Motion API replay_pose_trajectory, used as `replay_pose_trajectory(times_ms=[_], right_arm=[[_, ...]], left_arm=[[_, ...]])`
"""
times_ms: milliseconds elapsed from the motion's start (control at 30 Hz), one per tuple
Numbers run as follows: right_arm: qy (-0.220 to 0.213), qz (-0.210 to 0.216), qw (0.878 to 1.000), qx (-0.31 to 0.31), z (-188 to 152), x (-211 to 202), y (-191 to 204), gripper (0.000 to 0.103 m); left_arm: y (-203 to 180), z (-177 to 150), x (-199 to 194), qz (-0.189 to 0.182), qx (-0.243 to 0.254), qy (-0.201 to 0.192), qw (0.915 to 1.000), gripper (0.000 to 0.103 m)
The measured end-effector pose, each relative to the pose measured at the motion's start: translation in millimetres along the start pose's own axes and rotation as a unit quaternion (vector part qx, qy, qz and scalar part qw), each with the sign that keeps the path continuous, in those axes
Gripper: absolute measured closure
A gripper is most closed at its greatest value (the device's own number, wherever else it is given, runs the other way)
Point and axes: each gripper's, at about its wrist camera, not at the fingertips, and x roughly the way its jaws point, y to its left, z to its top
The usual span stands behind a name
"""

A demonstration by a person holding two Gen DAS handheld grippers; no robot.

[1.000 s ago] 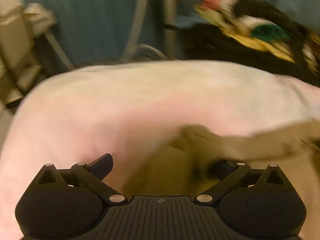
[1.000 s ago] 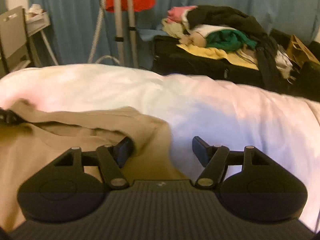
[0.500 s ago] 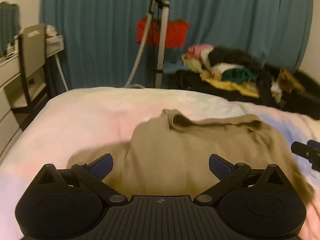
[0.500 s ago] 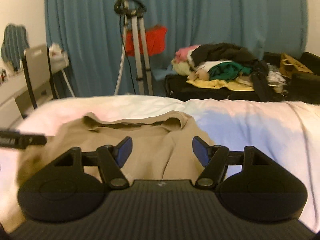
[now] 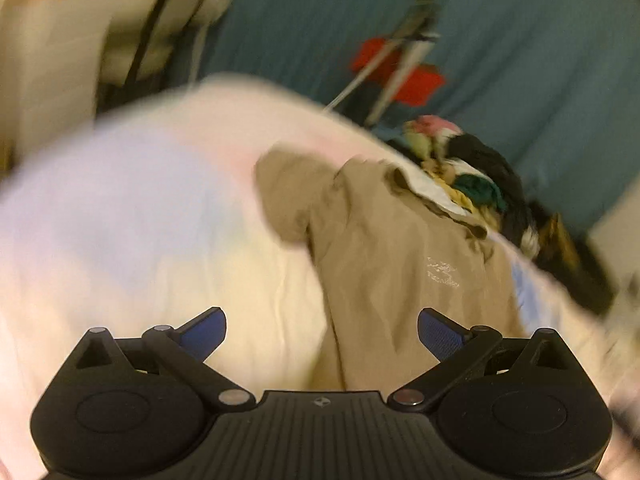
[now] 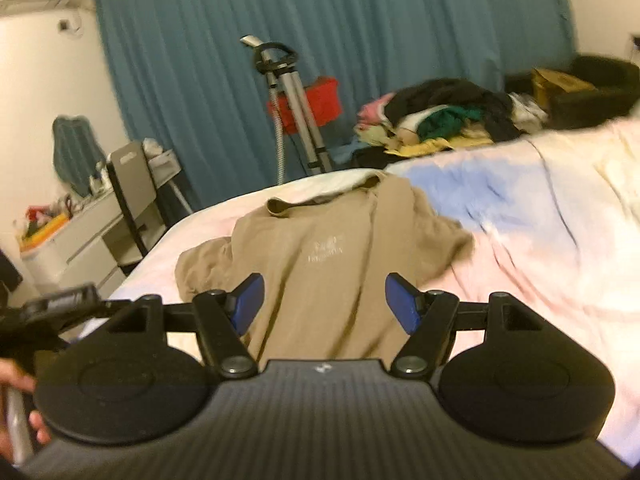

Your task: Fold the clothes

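A tan shirt (image 6: 332, 256) with a small white chest print lies spread on the pastel bedcover (image 6: 540, 240), collar toward the far edge. In the left wrist view, the same tan shirt (image 5: 400, 264) appears tilted and blurred. My left gripper (image 5: 322, 332) is open above the shirt's lower left edge, nothing between its blue pads. My right gripper (image 6: 324, 304) is open too, raised over the shirt's lower middle. The left gripper (image 6: 60, 302) shows as a dark shape at the left in the right wrist view, with a hand (image 6: 24, 404) below it.
A pile of mixed clothes (image 6: 440, 120) sits on dark furniture beyond the bed. A tripod (image 6: 288, 92) with a red bag stands before the teal curtain (image 6: 360, 20). A chair (image 6: 132, 184) and white drawers (image 6: 80, 240) are at the left.
Both grippers have let go of the shirt and pulled up and back. The shirt now lies flat on the bed. The left wrist view has swung left and tilted.
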Motion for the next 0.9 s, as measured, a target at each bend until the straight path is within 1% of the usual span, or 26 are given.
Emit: replay_pose_trajectory(times_ms=[67, 100, 167, 233, 300, 367, 433, 467, 500, 567, 633, 667, 700, 733, 767, 800, 833, 867, 900], right_arm=[[0.004, 0.011, 1.0, 0.025, -17, -9, -3, 0.032], [0.008, 0.013, 0.999, 0.033, -25, -10, -5, 0.032], [0.02, 0.008, 0.999, 0.031, -34, -3, -5, 0.032], [0.02, 0.007, 1.0, 0.016, -38, 6, -6, 0.032], [0.015, 0.009, 1.0, 0.022, -41, 16, -13, 0.032], [0.011, 0.011, 0.999, 0.028, -43, 26, -20, 0.032], [0.006, 0.013, 0.999, 0.034, -46, 36, -27, 0.032], [0.007, 0.012, 0.999, 0.04, -47, 42, -31, 0.032], [0.012, 0.009, 0.999, 0.049, -49, 49, -37, 0.032], [0.014, 0.003, 0.997, 0.073, -51, 63, -49, 0.032], [0.015, 0.0, 0.995, 0.095, -51, 78, -59, 0.032], [0.013, -0.001, 0.995, 0.099, -50, 84, -61, 0.032], [0.009, -0.004, 0.995, 0.098, -50, 89, -63, 0.032], [0.003, -0.008, 0.996, 0.092, -49, 93, -65, 0.032], [-0.003, -0.013, 0.996, 0.086, -49, 97, -66, 0.032], [-0.008, -0.018, 0.996, 0.082, -48, 101, -68, 0.032], [-0.012, -0.022, 0.996, 0.082, -48, 104, -69, 0.032], [-0.017, -0.026, 0.996, 0.082, -47, 108, -71, 0.032], [-0.02, -0.028, 0.996, 0.081, -47, 112, -73, 0.032]], left_arm=[[16, 1, 4, -0.022, -0.081, 0.013, 0.9964, 0.002], [21, 2, 8, -0.03, -0.104, 0.015, 0.994, 0.002], [25, 4, 20, -0.044, -0.122, 0.011, 0.9914, 0.002], [28, 7, 35, -0.049, -0.129, -0.003, 0.9904, 0.003], [36, 9, 59, -0.06, -0.152, -0.007, 0.9865, 0.006], [45, 11, 89, -0.081, -0.191, -0.007, 0.9783, 0.008], [53, 10, 123, -0.109, -0.226, -0.011, 0.968, 0.015], [56, 9, 139, -0.122, -0.24, -0.016, 0.963, 0.015], [55, 9, 150, -0.128, -0.247, -0.026, 0.9603, 0.015], [50, 12, 173, -0.122, -0.247, -0.049, 0.9599, 0.014], [42, 21, 191, -0.106, -0.239, -0.076, 0.9621, 0.014], [39, 28, 198, -0.101, -0.239, -0.093, 0.9612, 0.014], [37, 35, 205, -0.095, -0.239, -0.11, 0.96, 0.017], [37, 43, 212, -0.086, -0.241, -0.121, 0.9592, 0.028], [38, 52, 221, -0.073, -0.244, -0.121, 0.9594, 0.037], [40, 62, 230, -0.06, -0.247, -0.117, 0.96, 0.057], [42, 72, 239, -0.049, -0.248, -0.108, 0.9616, 0.079], [44, 82, 246, -0.041, -0.246, -0.097, 0.9634, 0.09], [45, 93, 249, -0.034, -0.239, -0.091, 0.966, 0.095]])
